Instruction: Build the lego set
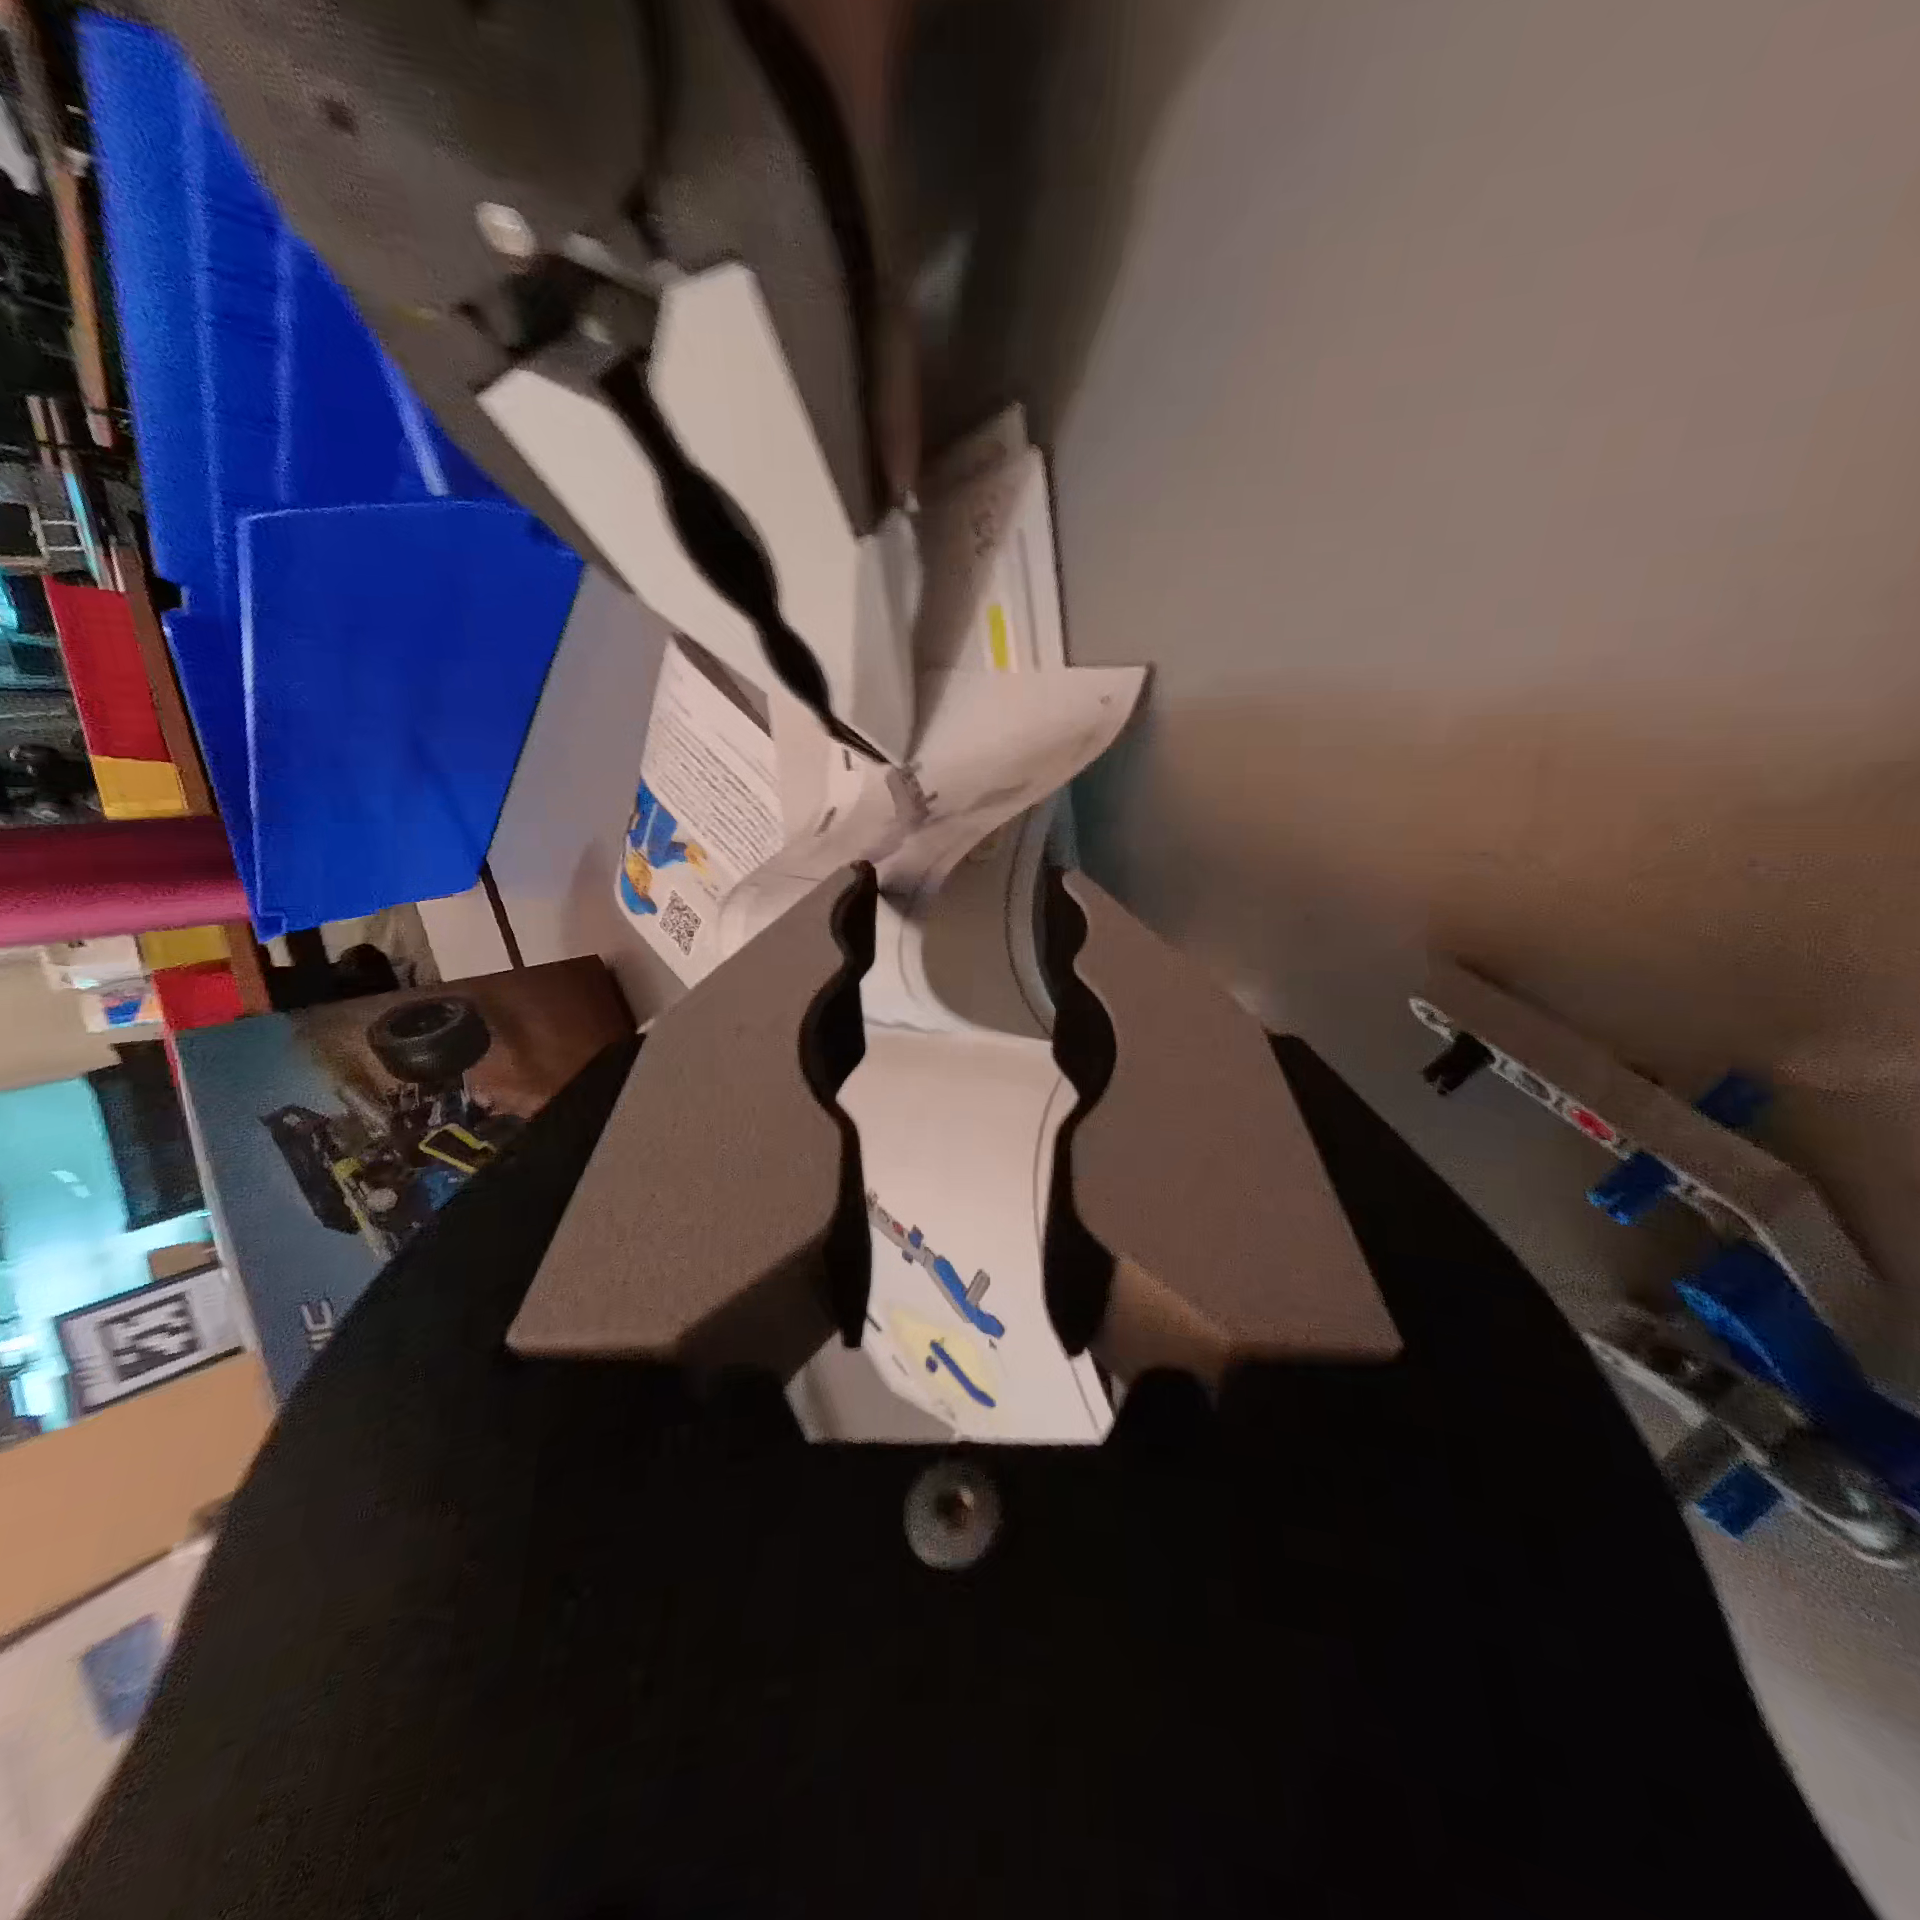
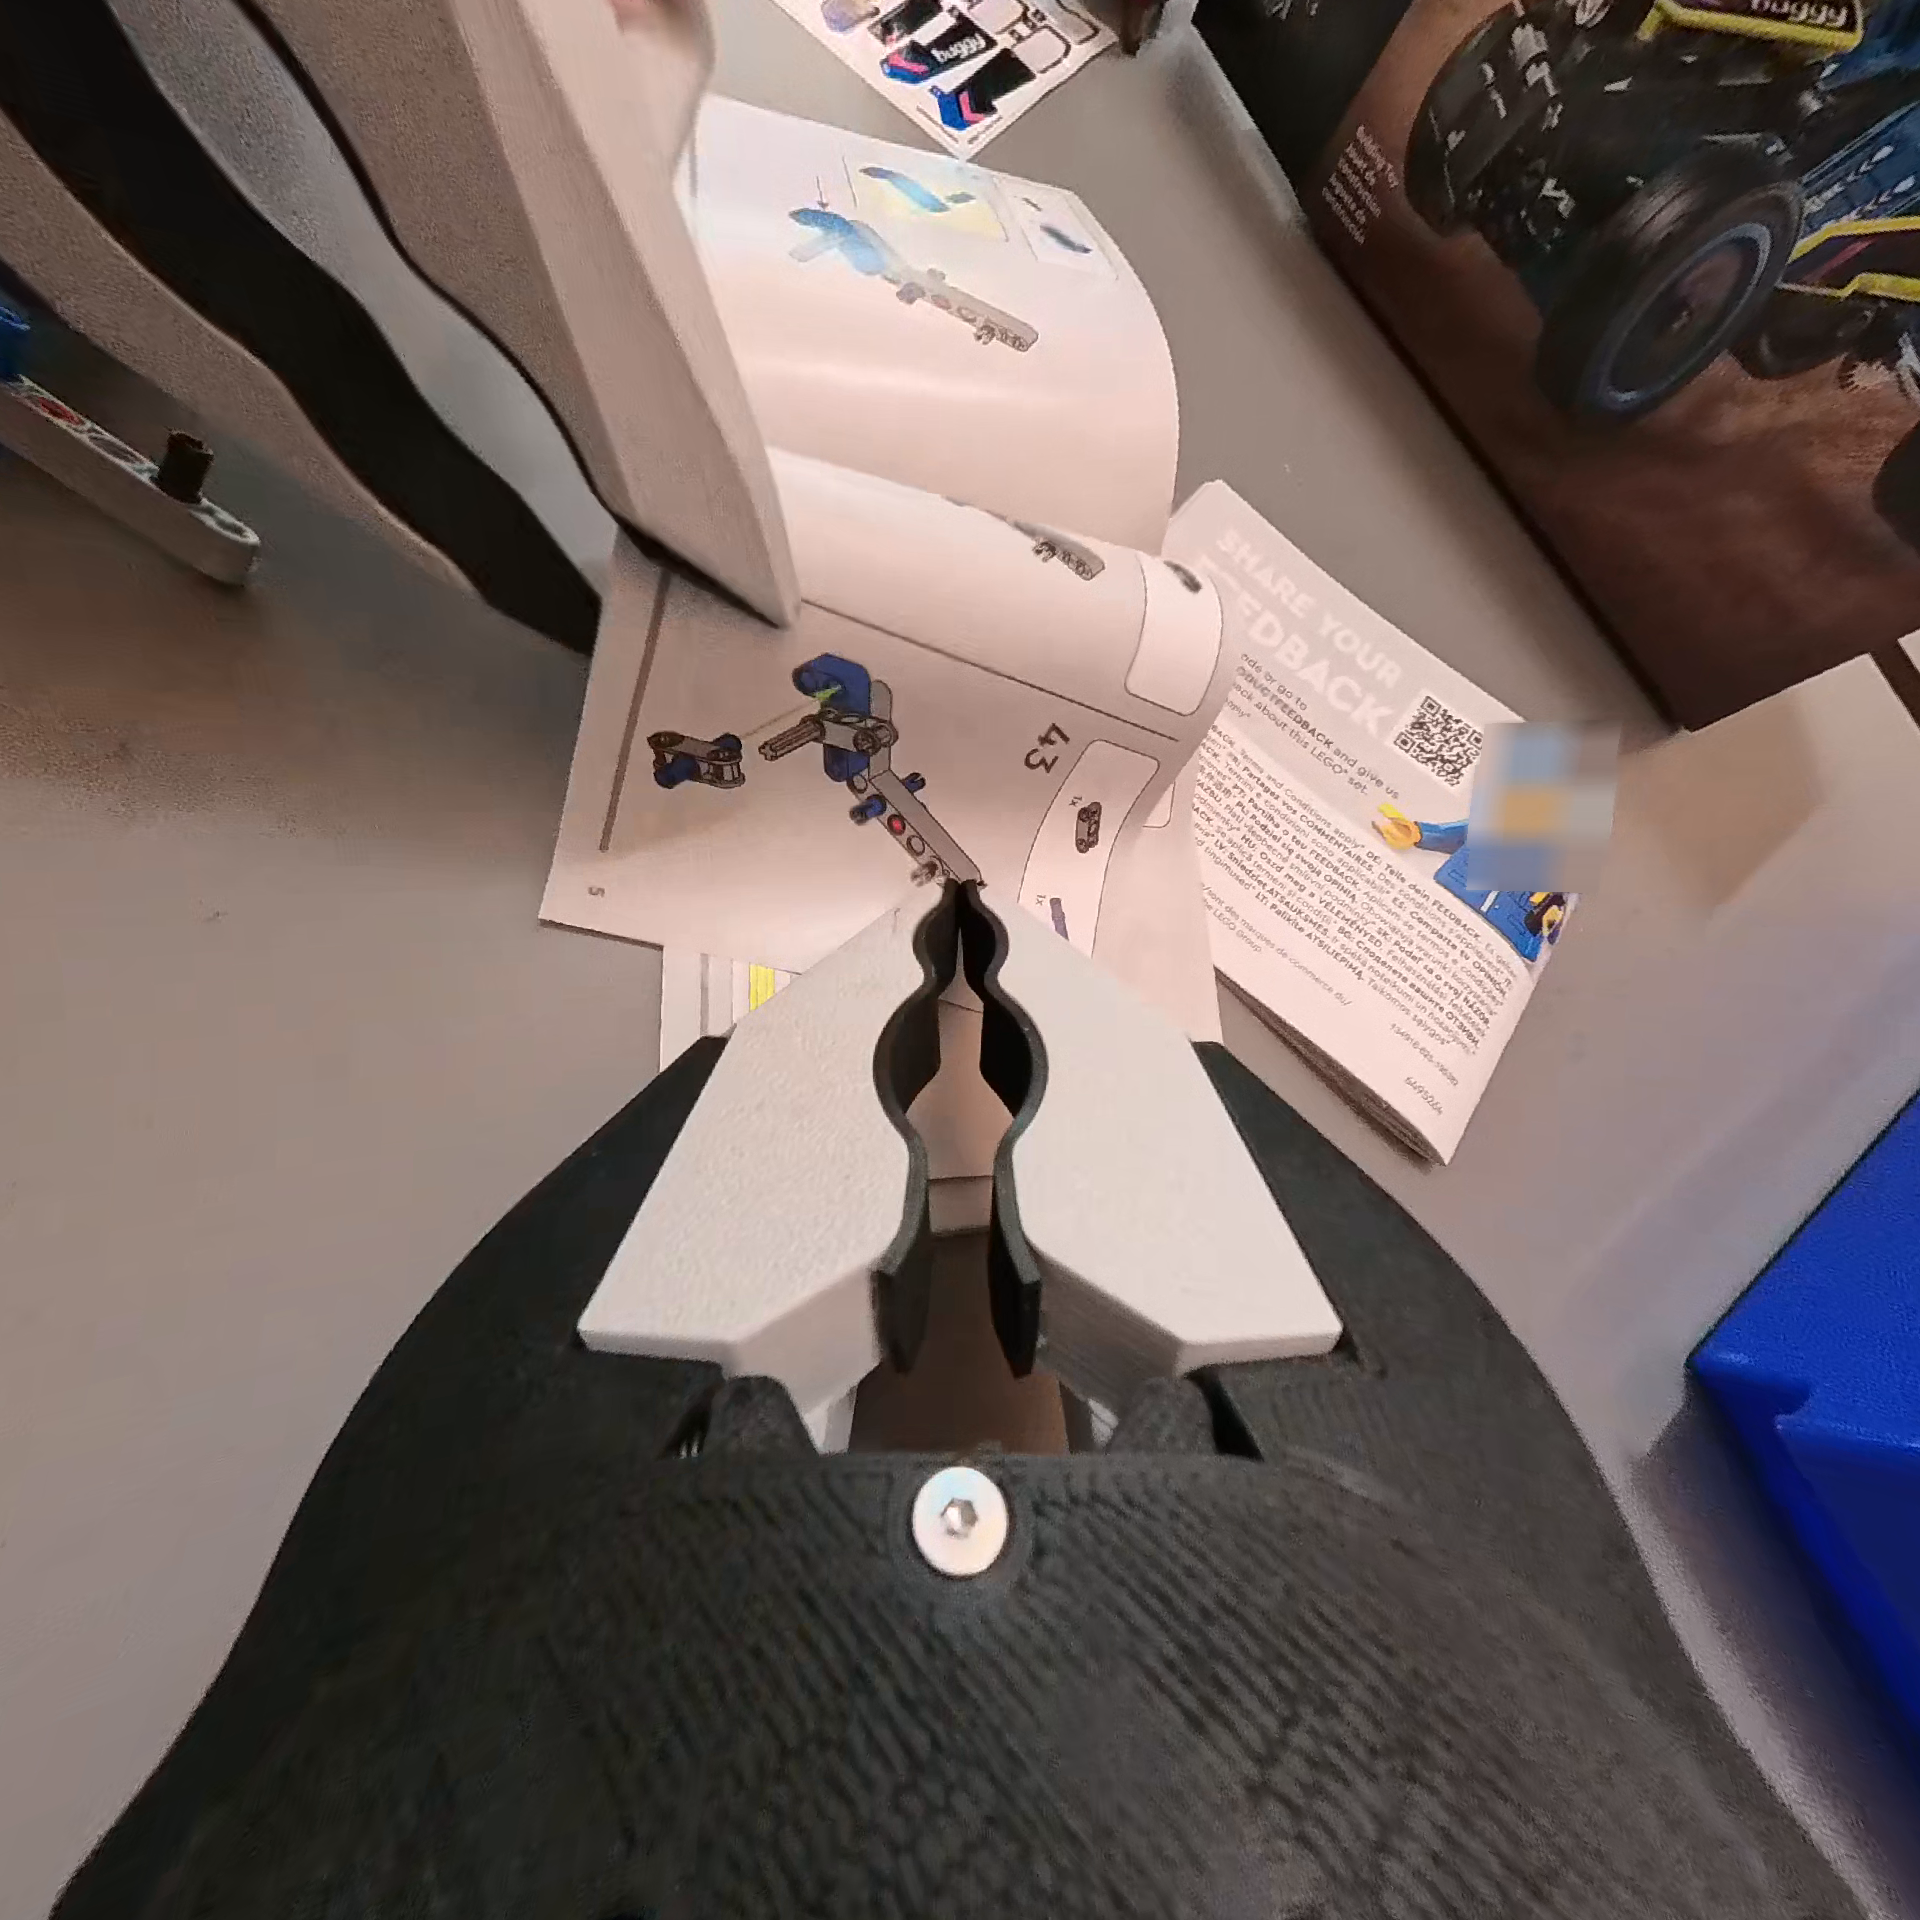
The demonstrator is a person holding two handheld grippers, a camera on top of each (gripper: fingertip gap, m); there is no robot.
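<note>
The right gripper [image 2: 961, 896] has its jaws closed on a page edge of the booklet [image 2: 935, 665] lying open on the table [image 2: 260, 935]. The left gripper [image 1: 961, 894], jaws open, hovers over the booklet. A partial lego build [image 1: 1714, 1320] lies nearby.

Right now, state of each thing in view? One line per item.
right gripper: shut on a page edge of the instruction booklet
left gripper: open, holding nothing
instruction booklet: open, pages curled upward
partly built lego assembly: lying on the table
lego box: standing on the table
</note>
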